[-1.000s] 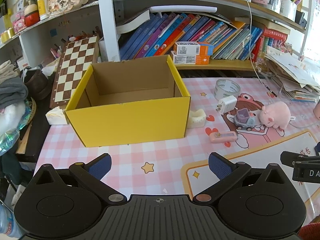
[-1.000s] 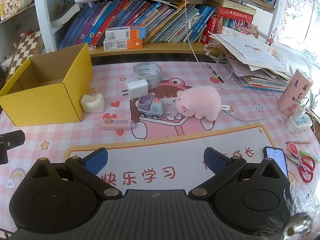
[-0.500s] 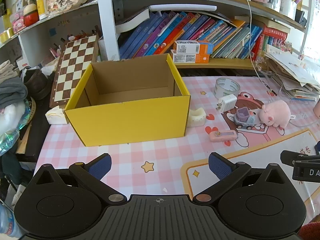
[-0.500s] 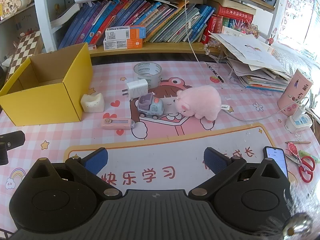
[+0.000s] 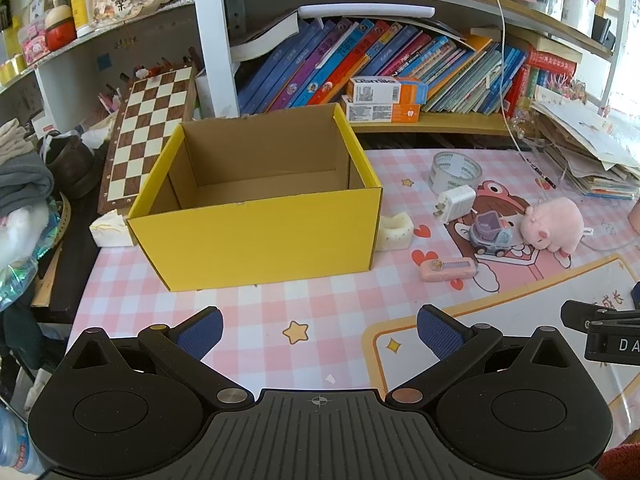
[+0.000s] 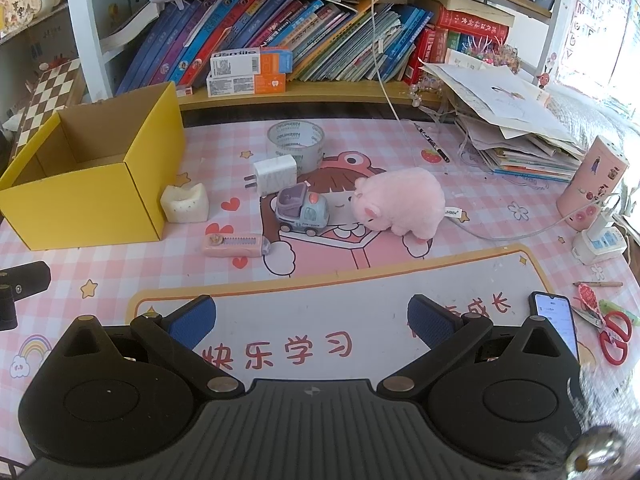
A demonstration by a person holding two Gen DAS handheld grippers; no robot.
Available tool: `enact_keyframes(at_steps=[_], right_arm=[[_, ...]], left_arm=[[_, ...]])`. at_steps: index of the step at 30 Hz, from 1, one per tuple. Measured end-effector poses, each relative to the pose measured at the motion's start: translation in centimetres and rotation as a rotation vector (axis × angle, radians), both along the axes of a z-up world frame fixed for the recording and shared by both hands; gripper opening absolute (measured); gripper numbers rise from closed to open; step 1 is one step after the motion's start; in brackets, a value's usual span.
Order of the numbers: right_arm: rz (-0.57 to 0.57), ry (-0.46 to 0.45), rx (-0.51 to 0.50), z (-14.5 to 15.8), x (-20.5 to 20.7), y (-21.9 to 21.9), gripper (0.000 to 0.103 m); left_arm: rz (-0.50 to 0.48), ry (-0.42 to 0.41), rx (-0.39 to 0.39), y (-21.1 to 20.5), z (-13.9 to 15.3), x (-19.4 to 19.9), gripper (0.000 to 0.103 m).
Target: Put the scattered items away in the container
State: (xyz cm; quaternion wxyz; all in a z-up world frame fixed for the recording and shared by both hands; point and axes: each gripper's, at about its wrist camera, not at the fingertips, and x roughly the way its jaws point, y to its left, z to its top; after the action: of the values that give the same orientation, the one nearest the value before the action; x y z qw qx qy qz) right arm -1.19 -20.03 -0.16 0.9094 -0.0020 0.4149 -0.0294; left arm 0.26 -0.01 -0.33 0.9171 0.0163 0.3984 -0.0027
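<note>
Left wrist: left tool [image 5: 318, 330] spread wide, empty, above the worktop [image 5: 280, 312]; yellow box [image 5: 256, 236] at 12 o'clock, nothing visible inside. Right wrist: right tool [image 6: 312, 320] likewise wide, gripping nothing; plush pig [image 6: 400, 202], toy truck [image 6: 302, 212], charger [image 6: 274, 174], tape roll [image 6: 296, 142] toward 12 o'clock; pink cutter [image 6: 234, 245], white holder [image 6: 185, 205] toward 11, beside the box.

An open yellow cardboard box [image 6: 92, 194] with a plain brown inside stands upright and empty on the pink checked worktop [image 6: 320, 276]. Just beside its right wall sits a white tooth-shaped holder [image 6: 185, 205]. Near it lie a pink flat utility knife [image 6: 234, 245], a white plug charger [image 6: 275, 175], a clear tape roll [image 6: 296, 145], a grey-purple toy car [image 6: 302, 214] and a pink plush pig [image 6: 398, 202] touching the car.
</note>
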Motion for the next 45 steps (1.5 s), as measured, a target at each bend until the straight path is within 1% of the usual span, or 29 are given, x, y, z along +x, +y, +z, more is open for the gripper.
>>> enact_keyframes(at_steps=[19,39,45], right_arm=[[0.003,0.006,0.0,-0.2,0.5,0.2,0.103],[0.031,0.055,-0.004,-1.3,2.0,0.6,0.103],[0.04,0.069,-0.003,-1.6,2.4,0.7,0.103]], left_arm=[[0.005,0.009,-0.004,0.1,0.0,0.6,0.103],[-0.002,0.049,-0.005,-0.2,-1.0,1.7,0.103],[-0.012,0.059,0.01,-0.5,-1.1,2.1,0.103]])
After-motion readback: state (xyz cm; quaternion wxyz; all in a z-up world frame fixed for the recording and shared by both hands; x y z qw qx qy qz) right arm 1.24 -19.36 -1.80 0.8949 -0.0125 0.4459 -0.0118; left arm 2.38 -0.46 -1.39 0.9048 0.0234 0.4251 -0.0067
